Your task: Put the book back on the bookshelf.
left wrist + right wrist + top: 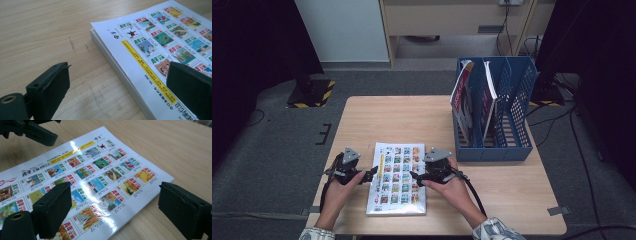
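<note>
Magazine with a glossy white back cover printed with rows of small coloured pictures (pixel 397 179) lies flat near the front edge of the pale wooden table (pixel 492 190), between both tongs. Left gripper (pixel 371 175) stands released, straddling its left edge; right gripper (pixel 416 177) stands released over its right edge, gripping nothing. Bare wood lies open on both sides. Farther right, the high view shows a blue slotted plastic file rack (pixel 512 110) holding upright magazines (pixel 464 97); the left gripper view shows the page stack's thickness.
</note>
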{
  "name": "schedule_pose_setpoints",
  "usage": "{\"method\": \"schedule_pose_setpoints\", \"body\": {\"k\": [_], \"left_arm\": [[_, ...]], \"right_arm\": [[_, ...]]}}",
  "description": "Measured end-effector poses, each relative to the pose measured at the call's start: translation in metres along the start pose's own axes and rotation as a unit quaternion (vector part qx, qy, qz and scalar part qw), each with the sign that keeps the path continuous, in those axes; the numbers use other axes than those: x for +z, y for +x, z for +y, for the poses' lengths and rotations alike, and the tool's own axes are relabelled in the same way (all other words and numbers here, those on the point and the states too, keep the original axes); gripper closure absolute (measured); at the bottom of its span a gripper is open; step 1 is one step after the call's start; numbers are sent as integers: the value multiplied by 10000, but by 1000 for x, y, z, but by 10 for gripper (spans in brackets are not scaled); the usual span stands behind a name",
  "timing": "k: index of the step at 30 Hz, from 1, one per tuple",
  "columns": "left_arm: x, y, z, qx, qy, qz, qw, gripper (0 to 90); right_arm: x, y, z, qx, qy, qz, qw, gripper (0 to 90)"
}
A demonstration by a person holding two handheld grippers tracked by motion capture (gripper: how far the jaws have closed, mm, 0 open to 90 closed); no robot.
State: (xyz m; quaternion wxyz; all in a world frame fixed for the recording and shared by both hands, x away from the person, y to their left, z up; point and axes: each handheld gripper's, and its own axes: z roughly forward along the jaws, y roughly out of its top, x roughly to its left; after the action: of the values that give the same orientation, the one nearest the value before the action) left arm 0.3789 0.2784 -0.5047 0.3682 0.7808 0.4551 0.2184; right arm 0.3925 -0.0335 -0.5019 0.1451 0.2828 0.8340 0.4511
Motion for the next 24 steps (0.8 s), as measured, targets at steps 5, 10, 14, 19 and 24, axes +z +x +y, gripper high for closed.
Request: {"method": "schedule_pose_setpoints", "body": {"k": [5, 10, 14, 19, 24], "left_arm": [[4, -4, 1, 95, 130, -43, 9999, 44], [9, -6, 2, 34, 177, -72, 9998, 44], [13, -5, 1, -21, 232, -115, 9997, 45], [17, -2, -2, -105, 347, -69, 9993, 48], [24, -8, 0, -85, 413, -198, 9989, 52]], "right_arm": [[14, -3, -5, 258, 166, 119, 9995, 120], [15, -3, -8, 239, 279, 131, 9992, 114], [15, -2, -10, 210, 381, 138, 9990, 114], [21, -1, -13, 231, 530, 176, 9982, 111], [24, -1, -16, 292, 634, 218, 9973, 106]]}}
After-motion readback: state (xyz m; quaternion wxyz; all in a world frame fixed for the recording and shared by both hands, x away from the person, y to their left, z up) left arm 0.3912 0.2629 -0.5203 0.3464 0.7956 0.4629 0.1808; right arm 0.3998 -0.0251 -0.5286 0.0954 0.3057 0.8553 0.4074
